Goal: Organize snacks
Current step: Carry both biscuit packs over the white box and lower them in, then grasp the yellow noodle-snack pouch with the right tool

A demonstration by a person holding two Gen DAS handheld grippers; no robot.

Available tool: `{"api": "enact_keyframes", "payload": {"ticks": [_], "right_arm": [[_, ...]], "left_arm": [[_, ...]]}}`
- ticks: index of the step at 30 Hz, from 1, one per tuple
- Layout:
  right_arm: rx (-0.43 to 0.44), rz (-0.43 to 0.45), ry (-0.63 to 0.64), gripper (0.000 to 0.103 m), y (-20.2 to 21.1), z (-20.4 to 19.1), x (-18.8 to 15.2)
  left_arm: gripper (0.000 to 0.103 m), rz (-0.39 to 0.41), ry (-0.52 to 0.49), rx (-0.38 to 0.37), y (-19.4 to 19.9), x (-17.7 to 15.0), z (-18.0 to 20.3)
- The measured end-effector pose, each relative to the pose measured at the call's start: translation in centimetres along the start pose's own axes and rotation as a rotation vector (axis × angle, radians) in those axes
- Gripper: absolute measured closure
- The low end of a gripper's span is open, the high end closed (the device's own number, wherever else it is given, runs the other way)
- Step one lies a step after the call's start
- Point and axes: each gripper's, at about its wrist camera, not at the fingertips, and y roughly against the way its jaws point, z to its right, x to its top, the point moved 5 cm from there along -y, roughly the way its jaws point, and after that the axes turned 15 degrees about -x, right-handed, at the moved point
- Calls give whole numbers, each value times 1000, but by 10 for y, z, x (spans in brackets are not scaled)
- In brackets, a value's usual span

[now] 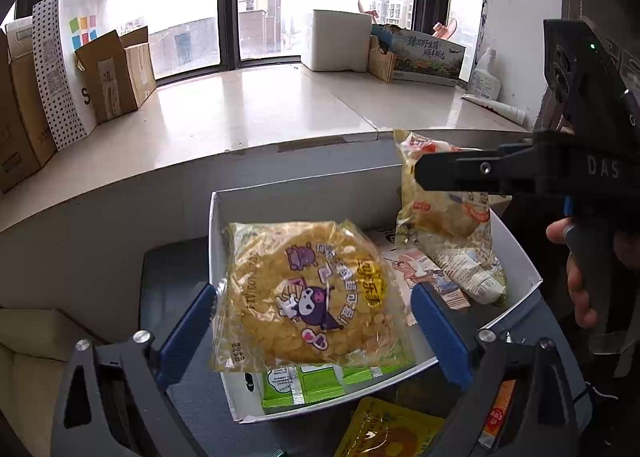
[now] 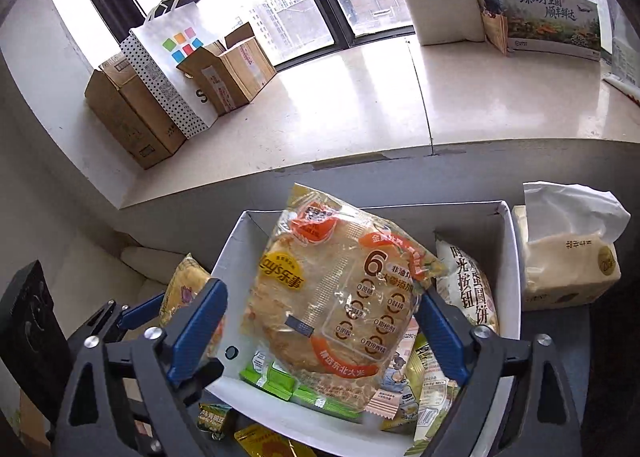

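Note:
My left gripper (image 1: 314,311) is shut on a yellow Kuromi rice-cracker pack (image 1: 308,293) and holds it over the white box (image 1: 214,241). My right gripper (image 2: 322,317) is shut on an orange Lay's rice-cracker pack (image 2: 332,297), held upright above the same white box (image 2: 514,257). The right gripper and its pack (image 1: 440,209) also show in the left wrist view, at the box's far right. The left gripper with its yellow pack (image 2: 184,289) shows at the left of the right wrist view. Green sachets (image 2: 280,377) and several other snack packs lie in the box.
A tissue pack (image 2: 568,261) stands right of the box. A yellow packet (image 1: 384,431) lies on the dark table in front of the box. A white window ledge (image 1: 260,109) behind holds cardboard boxes (image 1: 116,73), a dotted paper bag (image 1: 64,65) and a printed carton (image 1: 424,57).

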Motion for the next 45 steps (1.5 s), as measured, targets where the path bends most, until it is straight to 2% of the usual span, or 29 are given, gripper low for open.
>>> {"api": "enact_keyframes", "payload": {"ticks": [3, 11, 16, 20, 24, 26, 30, 32, 34, 37, 45], "right_arm": [[-8, 51, 6, 0, 3, -3, 2], [4, 60, 21, 0, 13, -5, -9], [100, 94, 4, 0, 41, -10, -22], [160, 161, 69, 0, 79, -26, -52], [198, 202, 165, 0, 107, -40, -106], [185, 201, 202, 0, 110, -43, -137], [124, 108, 227, 0, 95, -39, -202], [81, 93, 243, 0, 88, -36, -228], [72, 78, 243, 0, 81, -33, -247], [84, 14, 269, 0, 66, -33, -264], [-74, 10, 469, 0, 27, -53, -261]], "left_arm": [[0, -9, 18, -3, -2, -12, -9], [0, 20, 52, 1, 17, -32, -17], [0, 54, 61, -5, 48, -50, -17], [0, 81, 82, -17, 84, -80, -9], [0, 98, 90, -16, 112, -121, 9], [0, 102, 102, 4, 121, -140, 15], [0, 86, 121, -3, 128, -168, 28], [0, 71, 114, 0, 129, -178, 35], [0, 57, 103, 5, 129, -185, 42], [0, 54, 86, -10, 131, -190, 51], [0, 36, 107, -12, 132, -203, 57]]}}
